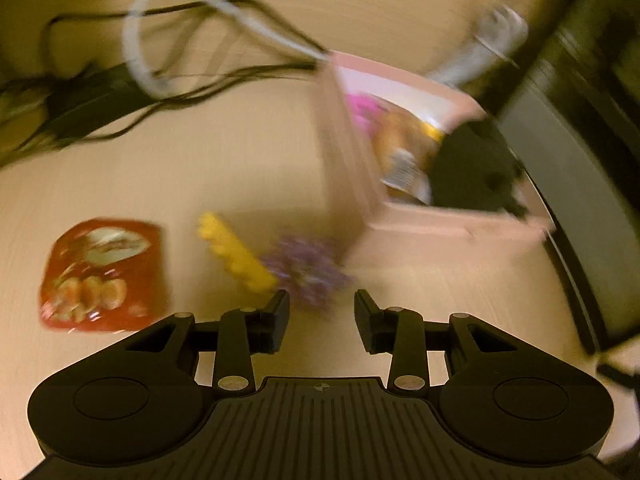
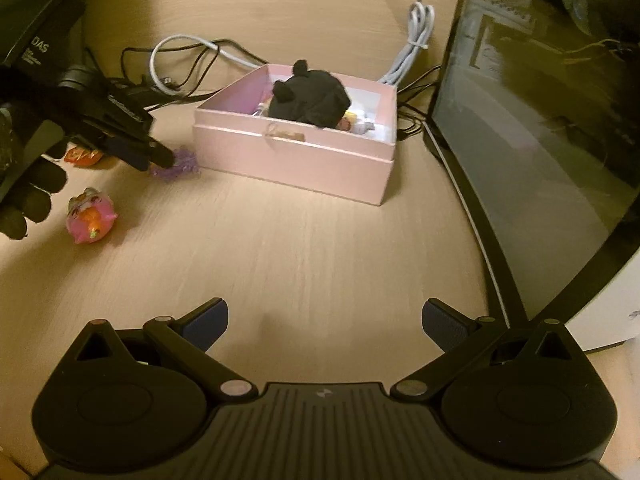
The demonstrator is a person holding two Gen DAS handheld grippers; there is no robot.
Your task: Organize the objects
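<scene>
Hovering half-open, left tongs (image 1: 322, 312) reach purple scrunchie (image 1: 306, 270).

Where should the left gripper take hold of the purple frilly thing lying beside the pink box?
Across the middle of the purple frilly thing, probably from above and from the side away from the pink box. It lies low and bunched on the desk, with the yellow piece close on one side. The left gripper is open at it already.
</scene>
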